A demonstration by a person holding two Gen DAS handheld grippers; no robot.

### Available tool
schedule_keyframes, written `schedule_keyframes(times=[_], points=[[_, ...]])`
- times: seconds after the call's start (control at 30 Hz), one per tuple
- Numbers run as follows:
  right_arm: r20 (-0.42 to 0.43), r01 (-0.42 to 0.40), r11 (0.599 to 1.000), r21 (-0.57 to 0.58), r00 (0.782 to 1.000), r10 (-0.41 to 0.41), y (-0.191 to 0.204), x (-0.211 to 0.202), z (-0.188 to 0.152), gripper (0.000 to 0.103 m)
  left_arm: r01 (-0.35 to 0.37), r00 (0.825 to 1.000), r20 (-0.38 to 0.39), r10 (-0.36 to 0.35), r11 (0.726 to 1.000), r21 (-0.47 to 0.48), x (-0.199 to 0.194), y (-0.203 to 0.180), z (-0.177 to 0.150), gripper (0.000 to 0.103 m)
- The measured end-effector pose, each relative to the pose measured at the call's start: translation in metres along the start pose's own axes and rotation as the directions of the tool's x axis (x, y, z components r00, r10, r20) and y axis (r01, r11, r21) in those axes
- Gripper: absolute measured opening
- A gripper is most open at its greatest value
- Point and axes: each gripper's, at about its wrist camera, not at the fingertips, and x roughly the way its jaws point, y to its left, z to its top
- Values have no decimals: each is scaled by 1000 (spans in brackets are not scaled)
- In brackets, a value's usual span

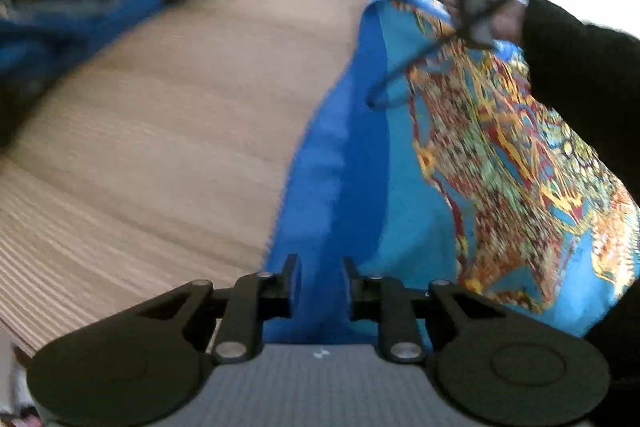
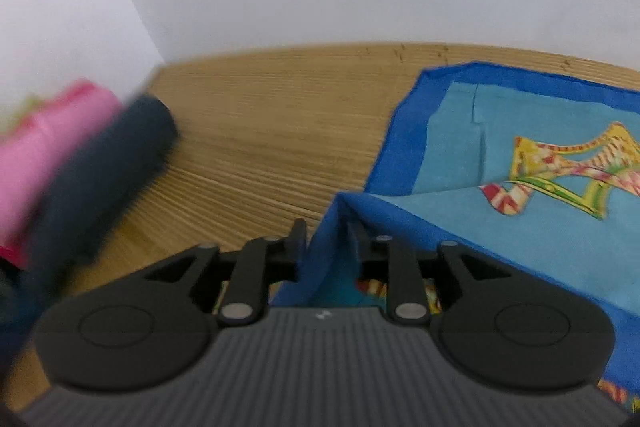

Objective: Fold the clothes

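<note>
Holding a thin blue printed scarf (image 1: 420, 167) by its dark-blue border, both sides: left gripper (image 1: 320, 275) and right gripper (image 2: 326, 239) are each clamped on the hem. Part of it lies flat on the wooden desk (image 2: 260, 131). Looks light, floppy and slippery, so corners are the best hold. Rolled clothes (image 2: 80, 167) sit left of the scarf; no containers visible.

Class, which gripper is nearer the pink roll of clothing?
Right. The right gripper, holding the blue cloth, has the pink roll close by; the left gripper sees it far across the table.
</note>
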Motion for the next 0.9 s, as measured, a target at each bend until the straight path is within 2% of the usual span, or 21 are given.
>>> schedule_keyframes(times=[0.1, 0.2, 0.23, 0.3, 0.37, 0.5, 0.57, 0.67, 0.73, 0.77, 0.8, 0.83, 0.9], points=[[69, -47, 998, 52, 997, 43, -12, -51, 1, 54, 6, 998, 64, -9, 999, 45, -7, 3, 25, 24], [108, -39, 997, 65, 994, 32, -34, -103, -3, 53, 28, 991, 130, -44, 991, 128, -4, -7, 58, 26], [115, -21, 997, 79, 993, 12, -46, -114, -5, 53, 42, 988, 143, -64, 987, 156, 1, -15, 70, 27], [114, 59, 986, 157, 991, -77, -74, -133, -9, 53, 85, 982, 151, -116, 976, 202, 19, -33, 92, 27], [94, 136, 955, 263, 982, -166, -104, -147, -20, 55, 134, 975, 141, -172, 960, 247, 43, -54, 112, 27], [53, 179, 873, 454, 972, -228, -161, -150, -41, 55, 186, 971, 92, -219, 942, 281, 92, -96, 142, 27], [44, 180, 868, 463, 973, -226, -174, -139, -45, 55, 205, 968, 82, -236, 938, 280, 109, -108, 152, 28], [45, 139, 886, 442, 983, -177, -184, -111, -43, 55, 189, 972, 80, -221, 938, 290, 131, -122, 160, 28], [51, 118, 907, 405, 987, -152, -185, -95, -41, 50, 187, 974, 69, -217, 936, 298, 143, -122, 164, 28], [64, 104, 921, 376, 988, -137, -184, -90, -38, 43, 186, 975, 64, -214, 936, 298, 148, -122, 166, 28], [80, 80, 933, 350, 990, -114, -182, -87, -33, 17, 183, 976, 59, -209, 937, 296, 153, -121, 168, 28], [100, 55, 941, 333, 991, -93, -179, -85, -26, 9, 183, 977, 55, -207, 939, 293, 158, -120, 169, 28], [154, 23, 954, 300, 985, -72, -175, -79, -3, 9, 181, 979, 43, -201, 942, 283, 168, -116, 170, 27]])
